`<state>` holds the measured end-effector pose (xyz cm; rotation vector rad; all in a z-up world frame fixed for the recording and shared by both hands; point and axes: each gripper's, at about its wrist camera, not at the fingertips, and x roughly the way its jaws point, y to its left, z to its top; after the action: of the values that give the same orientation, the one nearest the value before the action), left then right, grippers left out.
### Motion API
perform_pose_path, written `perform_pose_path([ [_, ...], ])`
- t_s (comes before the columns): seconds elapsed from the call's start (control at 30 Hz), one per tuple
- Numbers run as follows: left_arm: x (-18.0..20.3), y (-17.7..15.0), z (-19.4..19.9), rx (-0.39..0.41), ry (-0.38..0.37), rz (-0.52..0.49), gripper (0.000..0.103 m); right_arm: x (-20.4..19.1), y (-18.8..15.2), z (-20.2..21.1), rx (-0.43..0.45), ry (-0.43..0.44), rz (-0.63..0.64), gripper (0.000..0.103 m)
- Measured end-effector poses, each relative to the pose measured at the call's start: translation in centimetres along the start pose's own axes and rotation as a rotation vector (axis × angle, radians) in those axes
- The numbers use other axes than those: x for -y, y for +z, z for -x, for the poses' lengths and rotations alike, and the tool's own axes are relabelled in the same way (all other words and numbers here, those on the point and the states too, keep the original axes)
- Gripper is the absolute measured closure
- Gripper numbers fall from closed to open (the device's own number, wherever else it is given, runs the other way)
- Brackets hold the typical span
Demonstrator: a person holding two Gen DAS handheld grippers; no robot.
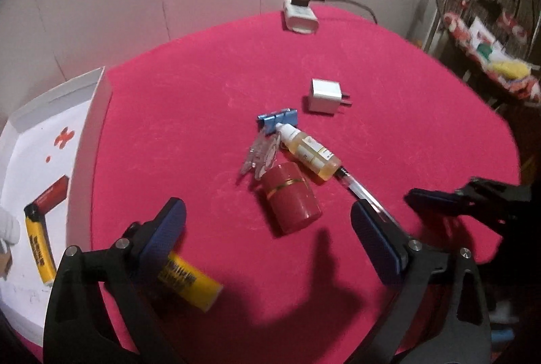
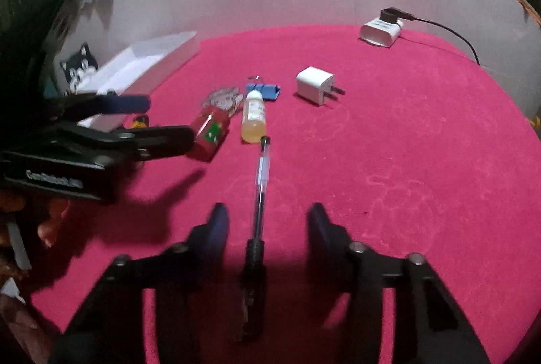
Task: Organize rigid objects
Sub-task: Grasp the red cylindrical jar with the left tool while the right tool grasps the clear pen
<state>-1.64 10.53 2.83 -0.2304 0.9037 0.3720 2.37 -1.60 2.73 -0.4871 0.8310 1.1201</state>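
Magenta cloth (image 1: 203, 127), white charger (image 1: 324, 96), blue clip (image 1: 275, 120).

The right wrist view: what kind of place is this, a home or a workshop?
Probably a home. A table with a pink cloth stands against a pale wall, a white power strip lies at its far edge, and small household things lie on it: a wall charger, a dropper bottle and a pen.
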Motion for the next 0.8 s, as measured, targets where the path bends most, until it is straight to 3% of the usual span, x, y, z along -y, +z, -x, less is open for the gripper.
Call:
perform_pose_path([
  [0.1, 0.5, 0.3, -1.4, -0.029, 0.019, -0.01, 0.009, -0.5, -0.3, 0.0, -0.006, -0.014, 0.046, 0.061],
  [0.13, 0.6, 0.4, -1.8, -0.037, 0.027, -0.014, 0.011, -0.8, -0.3, 0.0, -0.008, -0.03, 0.065, 0.07],
  [0.17, 0.7, 0.5, -2.3, -0.046, 0.036, -0.02, 0.022, -0.8, -0.4, 0.0, -0.008, -0.034, 0.077, 0.085],
  [0.23, 0.6, 0.5, -2.7, -0.047, 0.022, -0.009, 0.035, -0.6, -0.6, 0.2, -0.011, -0.029, 0.077, 0.095],
  [0.3, 0.6, 0.5, -2.2, -0.032, 0.018, -0.017, 0.074, -0.2, -0.7, 0.4, -0.006, -0.014, 0.065, 0.097],
  [0.43, -0.2, -0.4, -1.2, -0.017, 0.001, 0.019, 0.074, 1.4, -1.2, 1.1, 0.004, 0.066, -0.048, 0.097],
  [0.63, -0.6, -0.8, 2.6, 0.085, 0.016, 0.038, 0.074, 3.1, -0.5, 3.8, 0.091, 0.136, -0.182, 0.097],
  [0.8, -1.1, -0.7, 6.4, 0.2, 0.106, 0.037, 0.074, 2.4, 0.9, 7.1, 0.211, 0.135, -0.191, 0.097],
])
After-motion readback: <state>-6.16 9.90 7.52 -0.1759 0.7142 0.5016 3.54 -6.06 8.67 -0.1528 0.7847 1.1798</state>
